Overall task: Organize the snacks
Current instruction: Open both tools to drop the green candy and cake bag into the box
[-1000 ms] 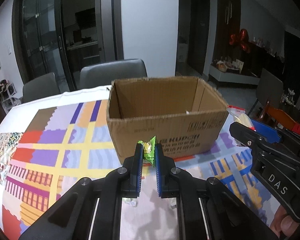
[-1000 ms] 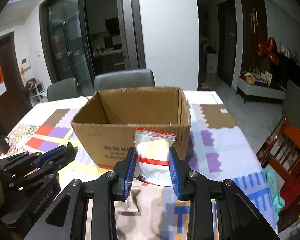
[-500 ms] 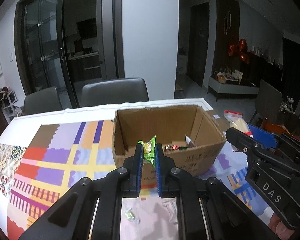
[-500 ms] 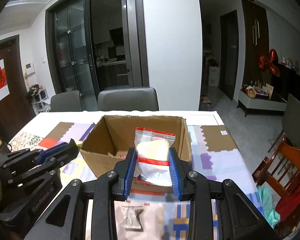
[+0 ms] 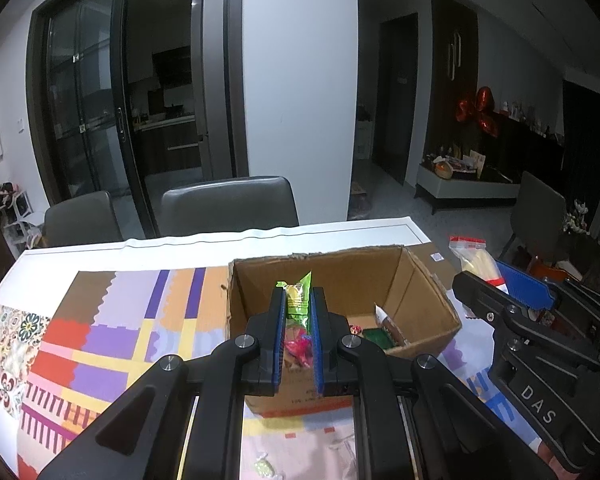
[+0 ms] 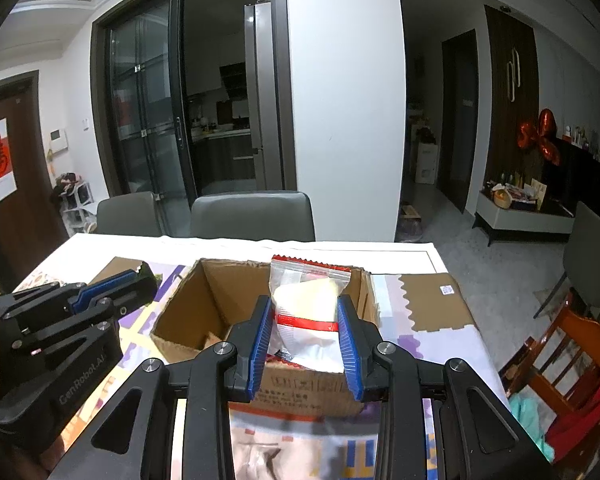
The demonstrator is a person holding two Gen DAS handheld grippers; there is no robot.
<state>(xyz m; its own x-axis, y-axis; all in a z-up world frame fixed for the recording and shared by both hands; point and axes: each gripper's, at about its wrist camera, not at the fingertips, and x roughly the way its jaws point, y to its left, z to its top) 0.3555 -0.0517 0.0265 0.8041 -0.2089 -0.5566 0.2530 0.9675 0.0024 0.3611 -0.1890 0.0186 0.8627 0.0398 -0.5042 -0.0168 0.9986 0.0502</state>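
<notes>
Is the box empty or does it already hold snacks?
Not empty. The open box already holds a few wrapped snacks on its floor, seen from the left wrist.

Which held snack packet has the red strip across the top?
The clear packet in the right claw, with a pale snack inside. The left claw holds a narrow green packet with no red strip. Both are above the cardboard box.

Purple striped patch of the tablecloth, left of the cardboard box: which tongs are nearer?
Left. The left tongs, clamping a green snack packet, sit beside the purple striped patch; the right tongs, clamping a clear red-striped bag, are off the open cardboard box's other side.
</notes>
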